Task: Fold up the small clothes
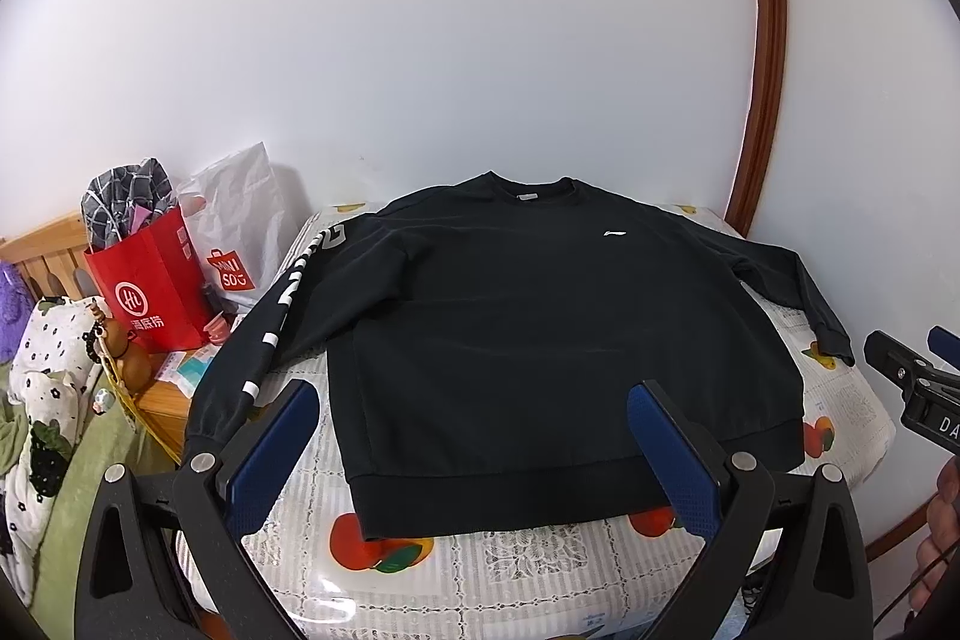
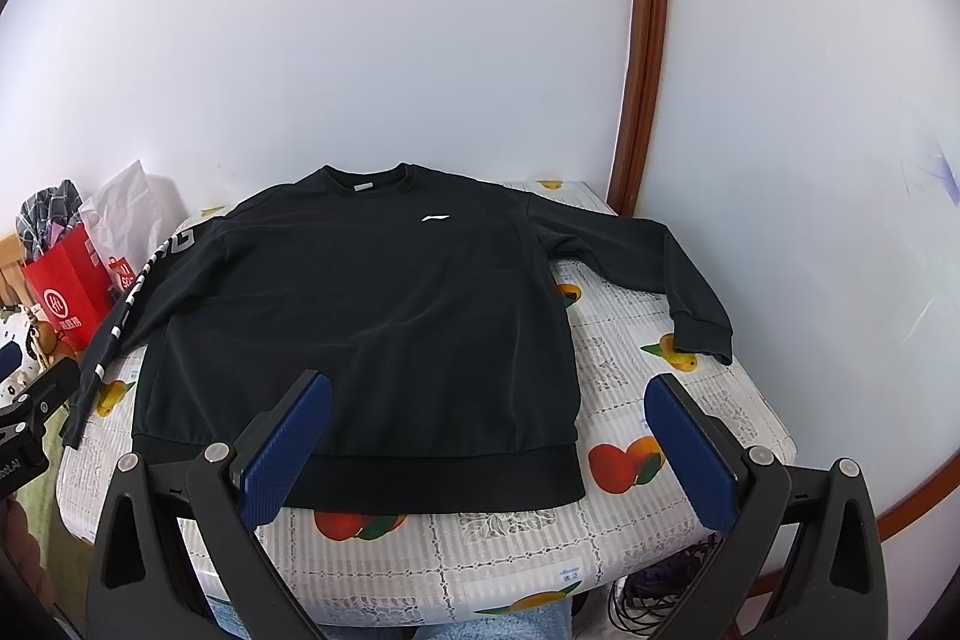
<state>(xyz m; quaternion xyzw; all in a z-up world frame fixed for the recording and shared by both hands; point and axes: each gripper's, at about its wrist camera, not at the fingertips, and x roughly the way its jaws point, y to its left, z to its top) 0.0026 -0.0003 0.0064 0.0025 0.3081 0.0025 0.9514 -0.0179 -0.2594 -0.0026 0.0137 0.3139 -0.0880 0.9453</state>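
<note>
A black sweatshirt (image 1: 540, 328) lay face up and spread flat on the table (image 1: 540, 574), which wore a cloth printed with fruit. Its collar pointed at the wall and its ribbed hem ran along the near side. One sleeve, the one with white lettering (image 1: 282, 304), trailed off the table's left edge toward the red shopping bag (image 1: 156, 292) and the white plastic bag (image 1: 240, 214) behind it. The other sleeve (image 2: 660, 268) bent out to the right, and its cuff rested on the cloth near the wall.

The left gripper (image 1: 474, 436) hung over the near left part of the hem, fingers wide apart with nothing between them. The right gripper (image 2: 489, 430) hovered over the near right corner of the hem, equally spread and empty. Neither touched the fabric, so far as I could tell.

The sweatshirt looked to me like thick, soft knit: limp, fairly light, not slippery, and nothing to break. It would sag and drag rather than hold a shape, so I judged a pinch through one layer at a firm edge would serve best. The cuffs, the shoulder seams and the ribbed hem corners seemed the sound places to take hold. The dangling left sleeve looked likely to pull the body sideways if lifted carelessly, and the tablecloth might creep along with it.
</note>
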